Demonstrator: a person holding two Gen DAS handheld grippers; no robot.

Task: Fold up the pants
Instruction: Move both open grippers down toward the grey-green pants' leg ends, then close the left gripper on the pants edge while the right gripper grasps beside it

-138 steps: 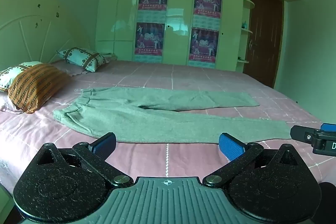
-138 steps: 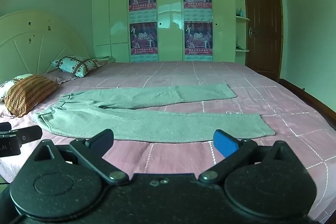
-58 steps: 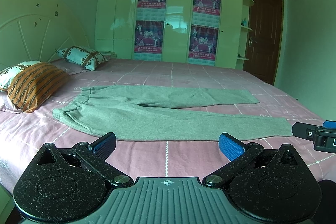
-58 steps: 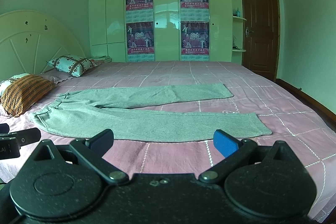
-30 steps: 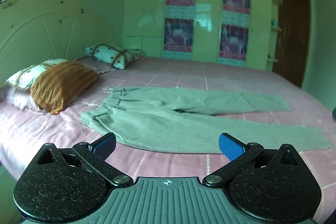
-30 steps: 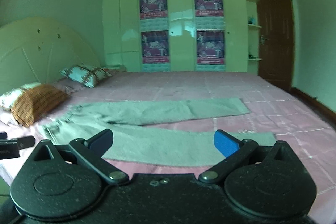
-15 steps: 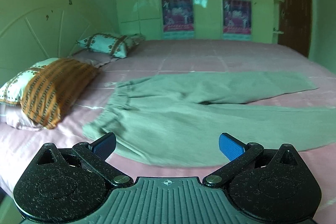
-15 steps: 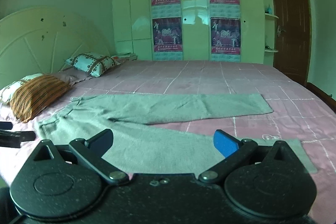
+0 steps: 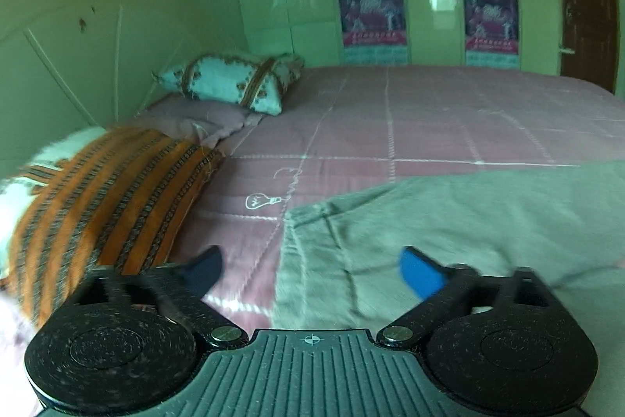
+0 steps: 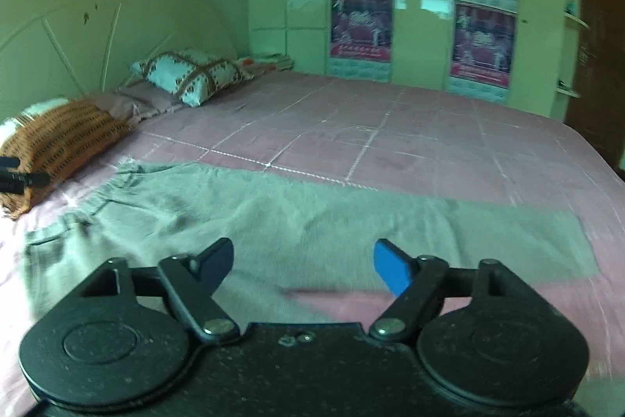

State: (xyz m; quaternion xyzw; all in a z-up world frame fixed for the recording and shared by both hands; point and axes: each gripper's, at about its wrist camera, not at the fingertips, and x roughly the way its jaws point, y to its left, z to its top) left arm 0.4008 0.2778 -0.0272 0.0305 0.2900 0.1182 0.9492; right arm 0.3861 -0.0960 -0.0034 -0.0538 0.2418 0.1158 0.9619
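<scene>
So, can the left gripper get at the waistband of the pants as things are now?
Probably yes. The left gripper is closing just over the waistband corner of the pants, nothing pinched yet. Nothing lies between them; the striped pillow sits off to the side.

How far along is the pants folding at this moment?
Done: nothing folded; the pants lie flat on the bed, legs spread apart. In hand: the left hand-held gripper is over the waistband corner and the right hand-held gripper over the near leg, both with jaws closing, pads not yet on fabric. Left: grasping and every fold.
</scene>
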